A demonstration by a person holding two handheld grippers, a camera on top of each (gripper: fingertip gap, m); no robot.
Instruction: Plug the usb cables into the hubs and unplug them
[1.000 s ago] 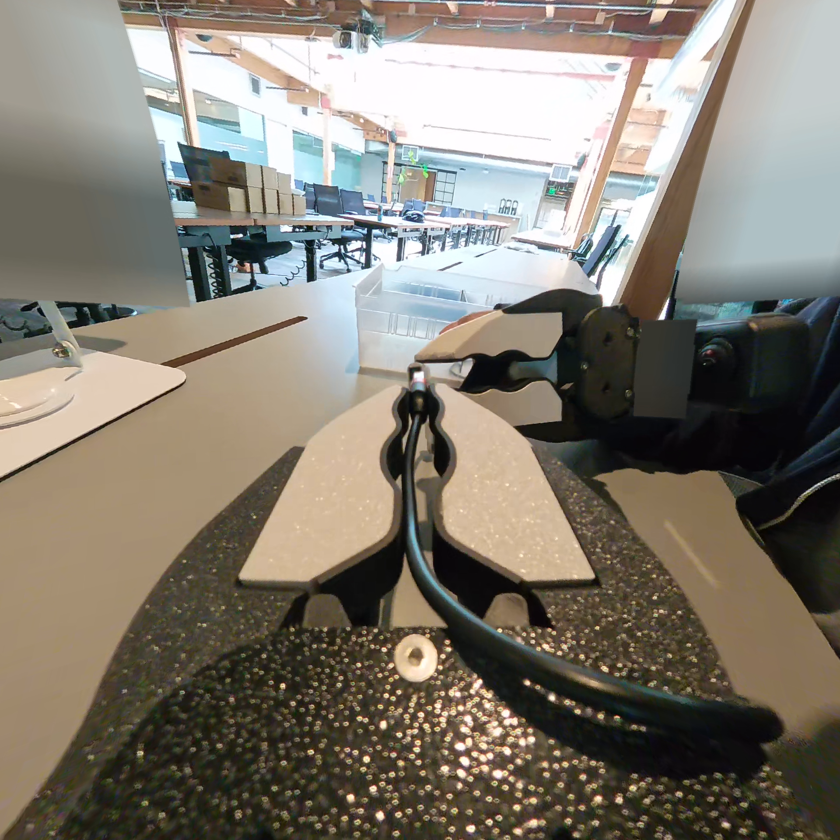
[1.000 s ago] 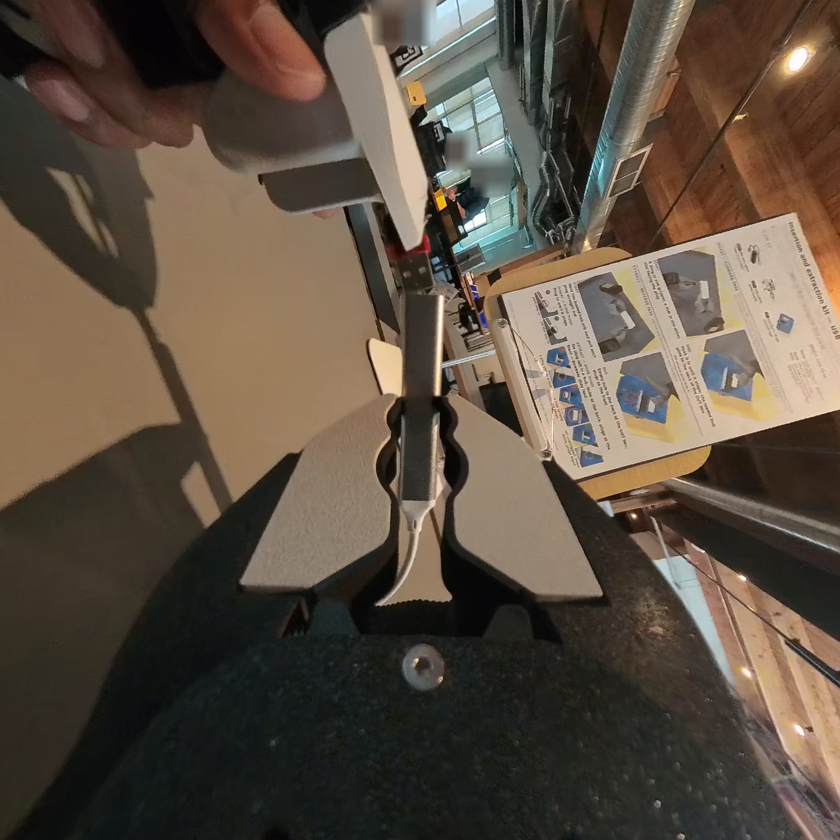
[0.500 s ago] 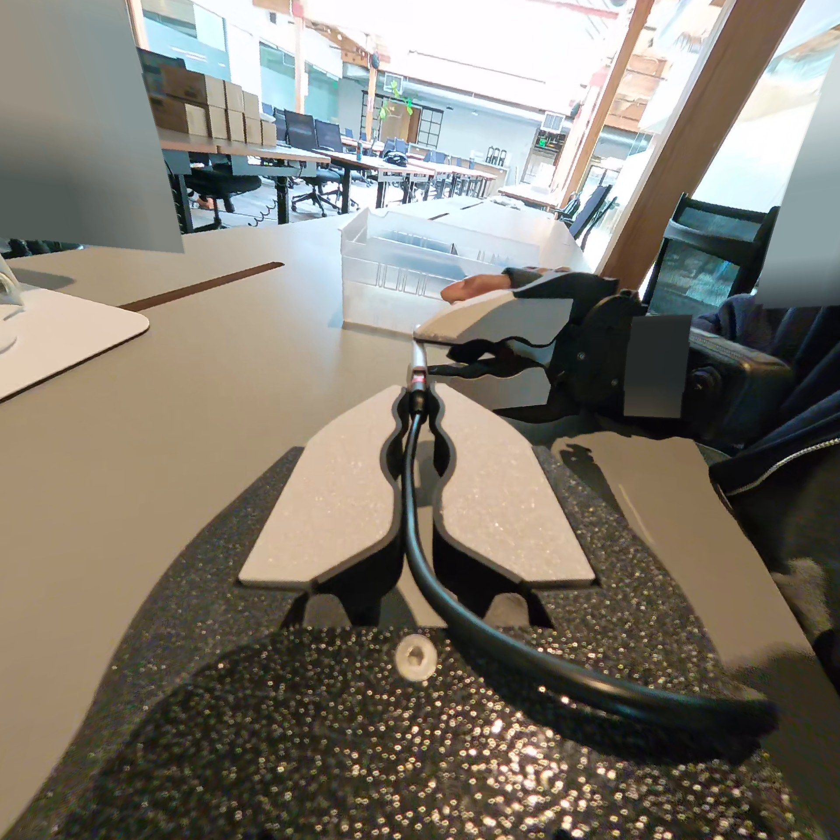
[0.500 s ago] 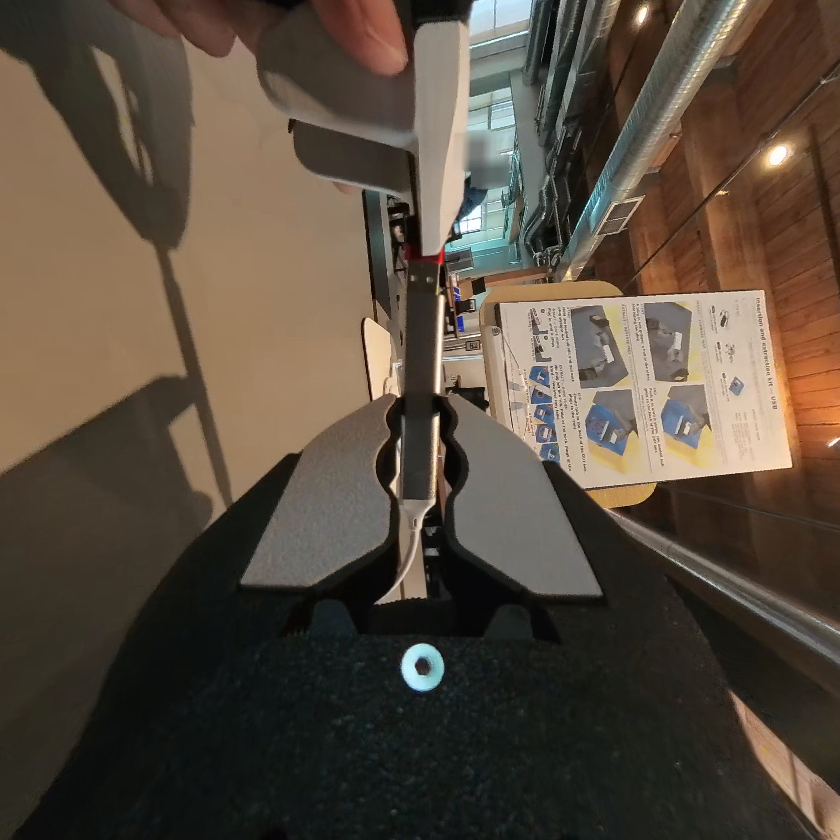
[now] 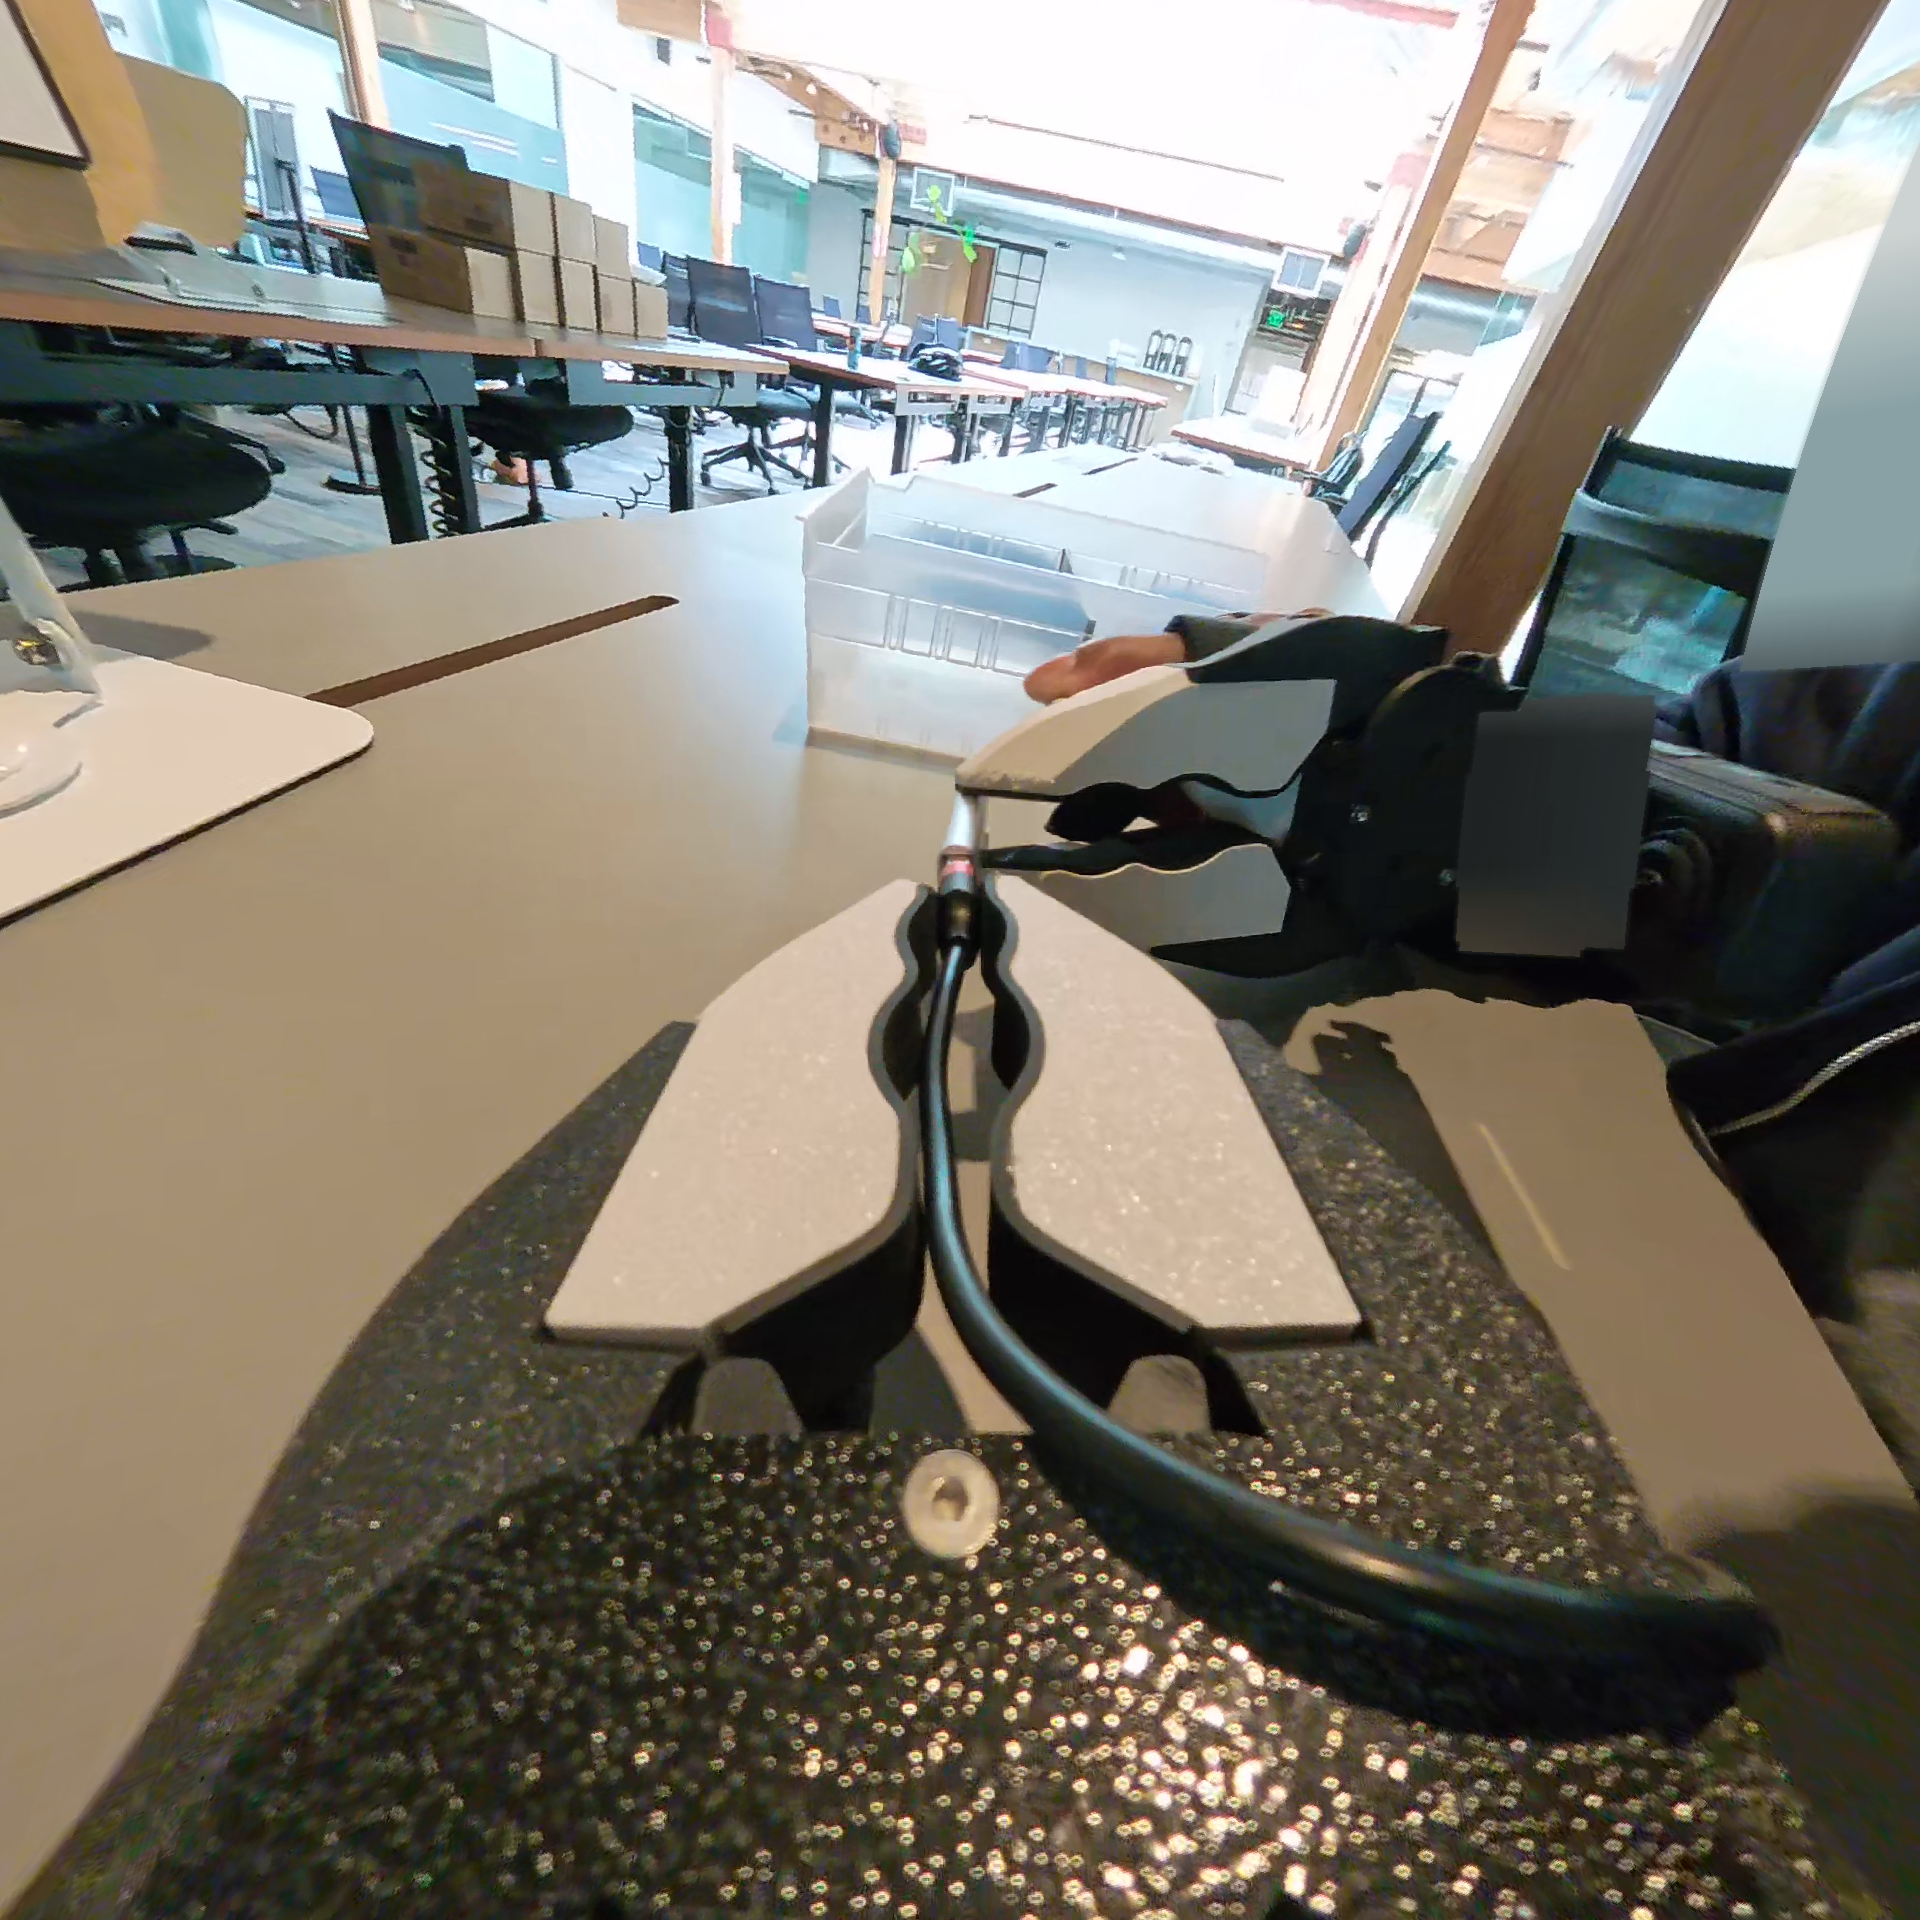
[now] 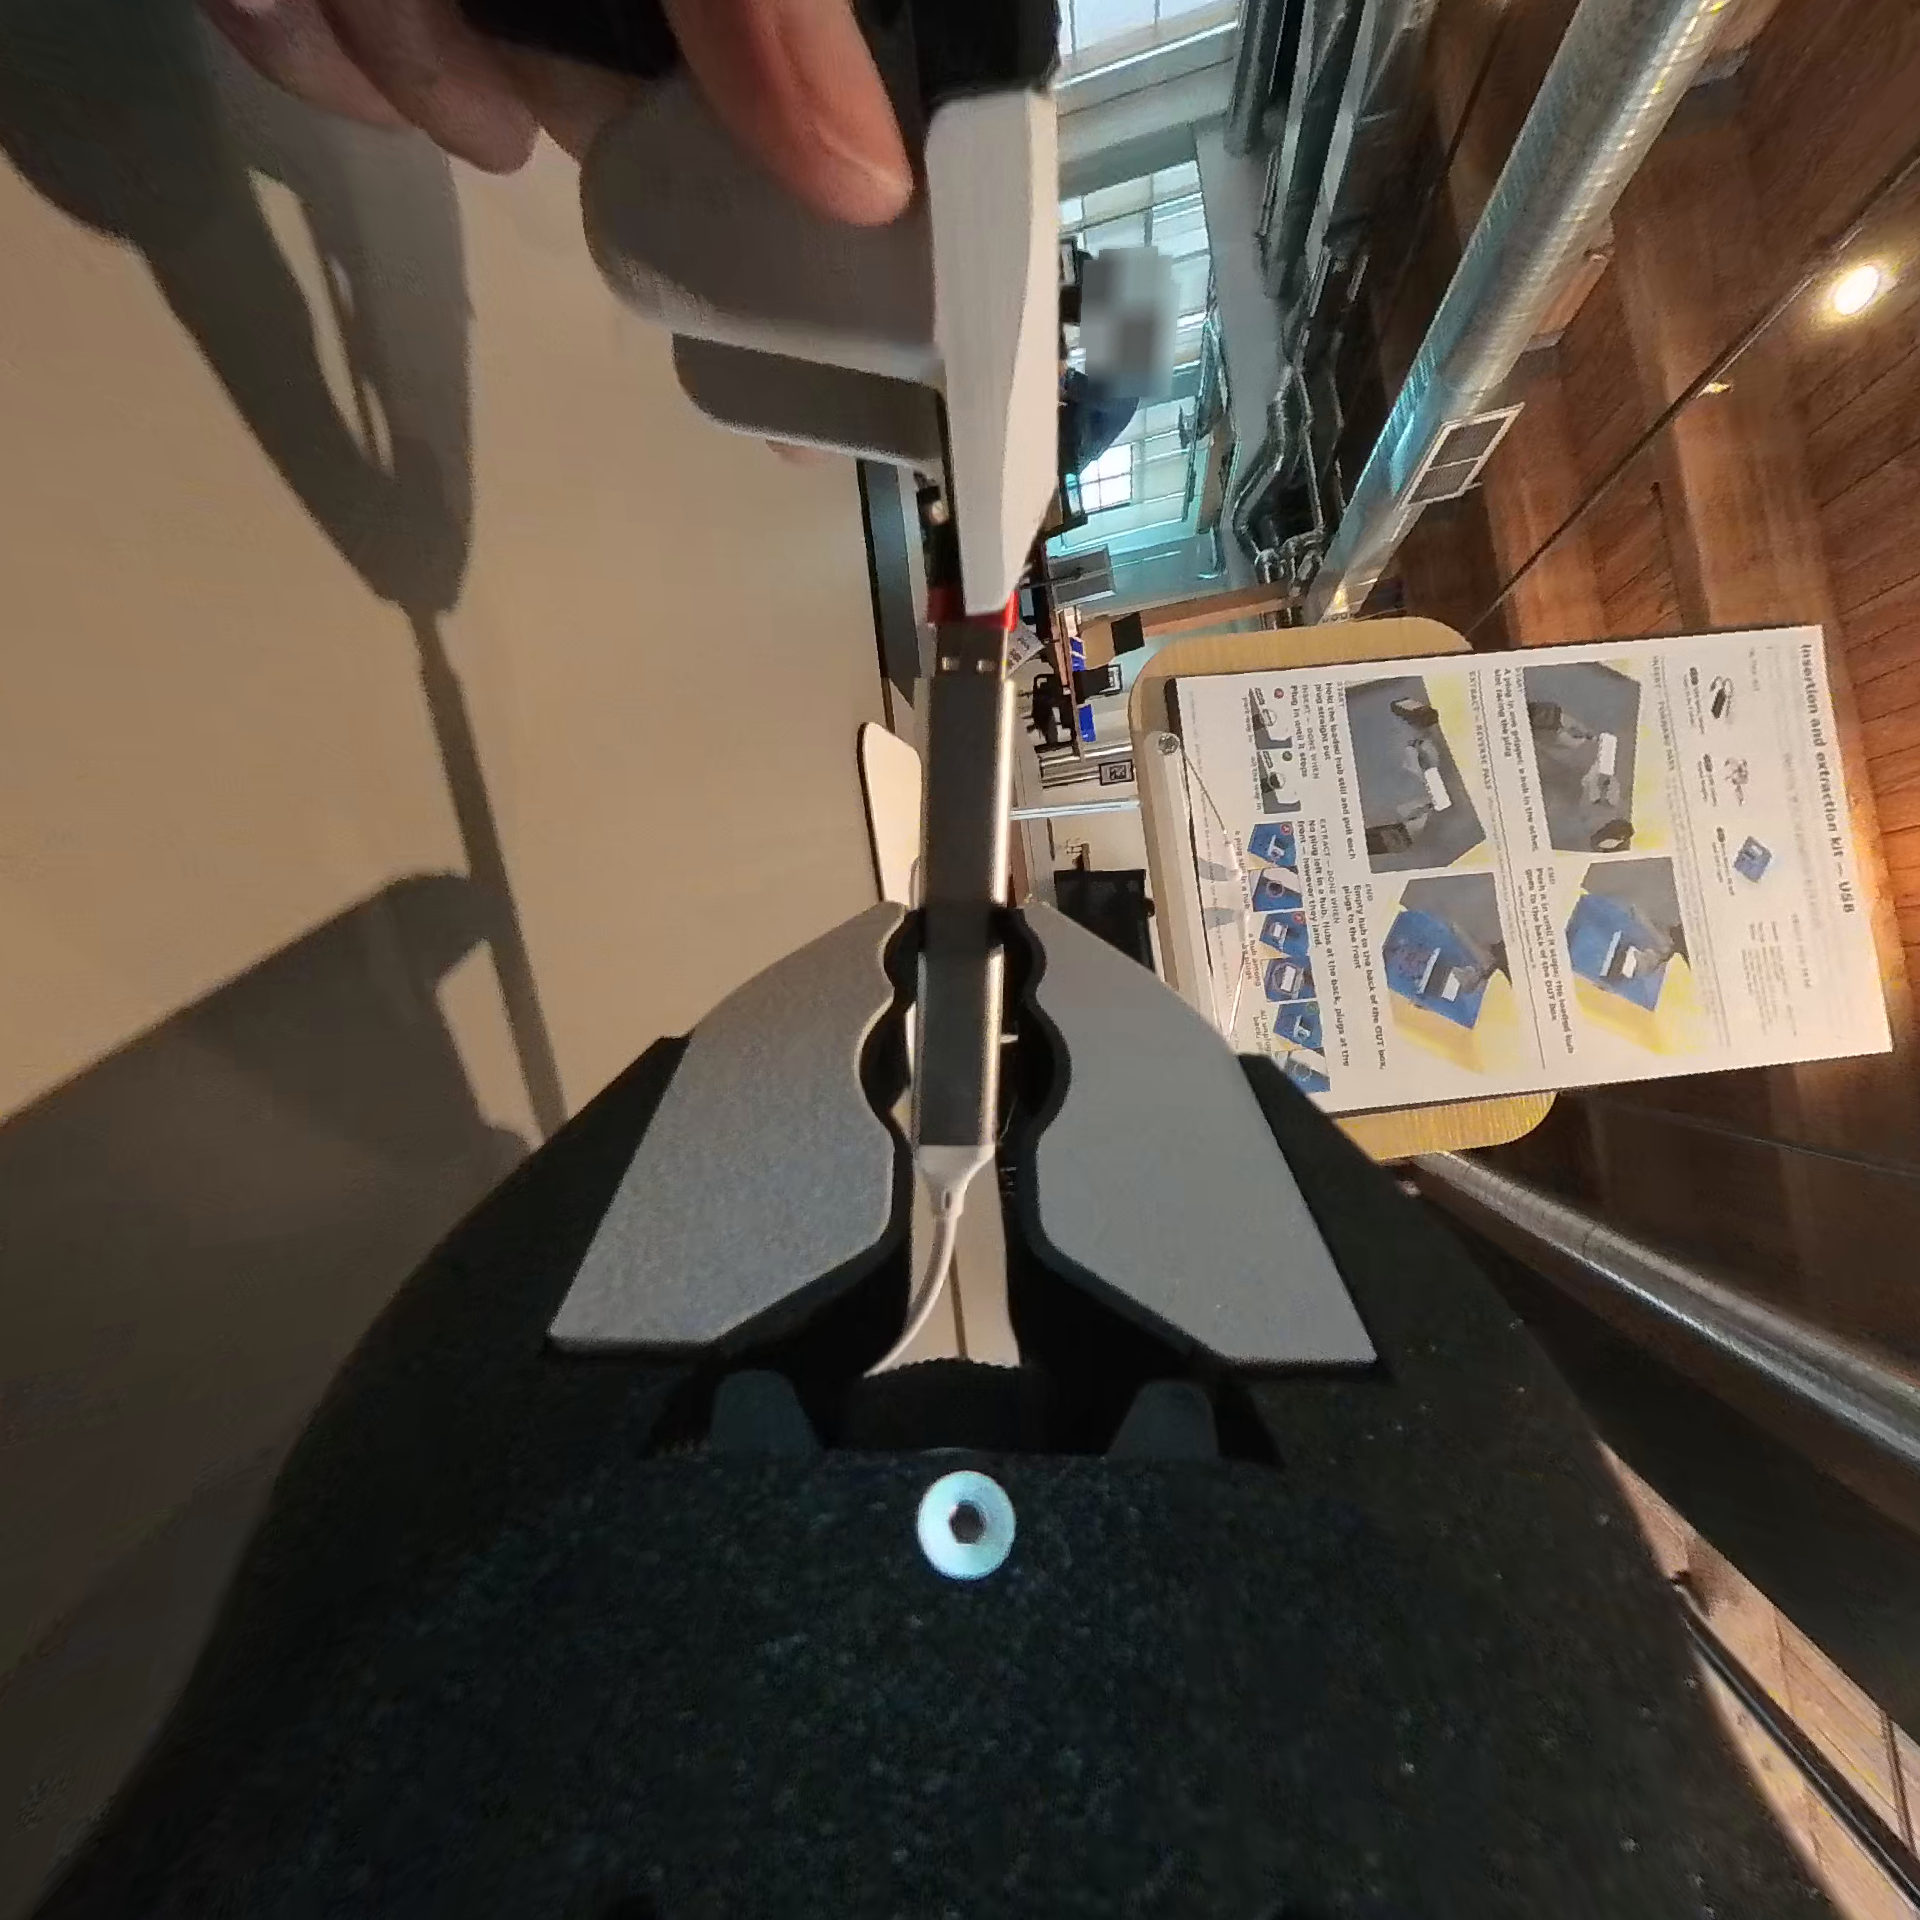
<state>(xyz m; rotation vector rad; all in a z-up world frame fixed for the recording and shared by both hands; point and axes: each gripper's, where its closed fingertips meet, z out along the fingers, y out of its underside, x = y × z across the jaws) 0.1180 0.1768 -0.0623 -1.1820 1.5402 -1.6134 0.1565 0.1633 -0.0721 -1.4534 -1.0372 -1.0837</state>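
Black USB cable (image 5: pixel 940 1122) runs up the middle between my left gripper's (image 5: pixel 958 902) fingers, and those are pinched tight on its plug, the one with the thin red band (image 5: pixel 953 858) just behind the silver metal tip (image 5: pixel 966 826). That tip pokes out front and meets the end of the grey hub (image 6: pixel 961 883), which my right gripper (image 6: pixel 961 935) is clamped on edge-wise, its white lead (image 6: pixel 935 1278) trailing back between the pads. In the right wrist view the plug's metal shell (image 6: pixel 971 665) sits at the hub's far end port; whether it's fully seated I can't tell. Over there my left gripper (image 6: pixel 987 436) shows up from the side with a person's fingers (image 6: pixel 800 94) wrapped around it.

All of this is held above a grey desk (image 5: pixel 416 883). A clear plastic divided bin (image 5: pixel 997 623) sits farther back on it, and a white monitor base (image 5: pixel 156 758) is off to the left. There's a laminated instruction sheet (image 6: pixel 1507 862) on a wooden board, with photos and blue-yellow diagrams. No brand marks that I can see on the hub or cable.
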